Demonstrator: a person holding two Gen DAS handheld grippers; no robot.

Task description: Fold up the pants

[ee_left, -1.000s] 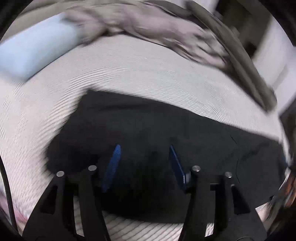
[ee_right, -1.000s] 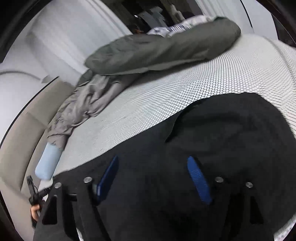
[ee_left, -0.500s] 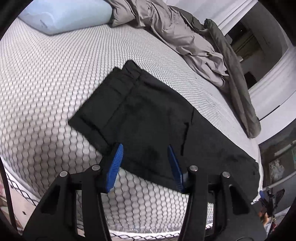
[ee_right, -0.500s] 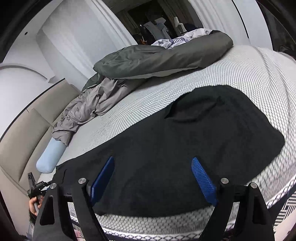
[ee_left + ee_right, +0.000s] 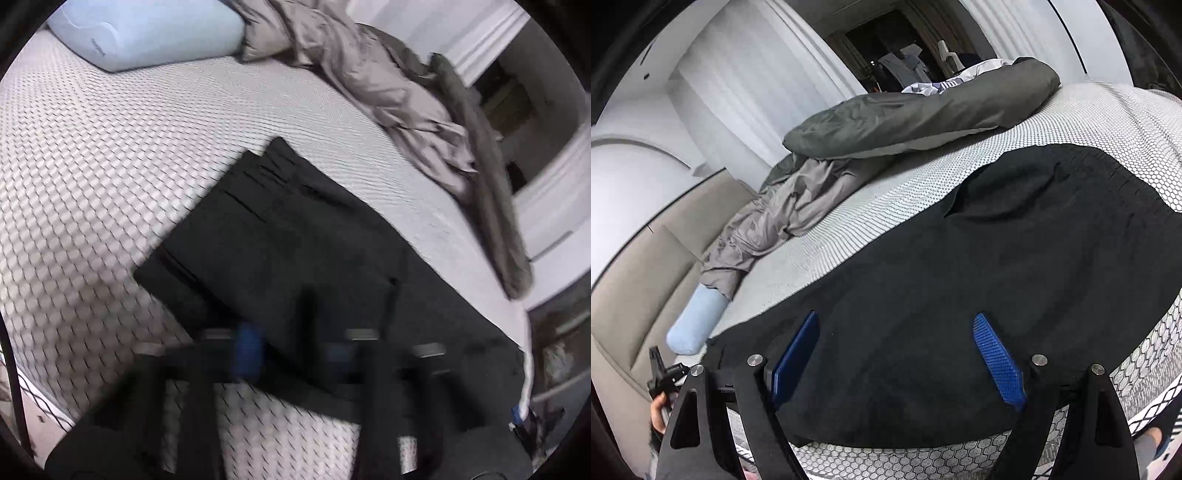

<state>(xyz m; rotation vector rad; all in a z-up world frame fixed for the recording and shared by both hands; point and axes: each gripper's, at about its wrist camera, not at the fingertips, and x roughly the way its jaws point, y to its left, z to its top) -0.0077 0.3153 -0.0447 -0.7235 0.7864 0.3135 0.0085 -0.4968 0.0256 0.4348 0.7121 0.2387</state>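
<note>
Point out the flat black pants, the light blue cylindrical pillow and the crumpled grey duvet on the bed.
Black pants (image 5: 1015,266), right wrist view: middle of the fabric.
Light blue pillow (image 5: 155,33), left wrist view: its broad front face.
Grey duvet (image 5: 916,114), right wrist view: its dark upper fold.

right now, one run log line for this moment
left gripper: shut at pants near edge, blurred | right gripper: open over pants | pants: spread on bed

Pants (image 5: 295,251) lie on the mattress (image 5: 92,177), pillow (image 5: 147,33) behind
</note>
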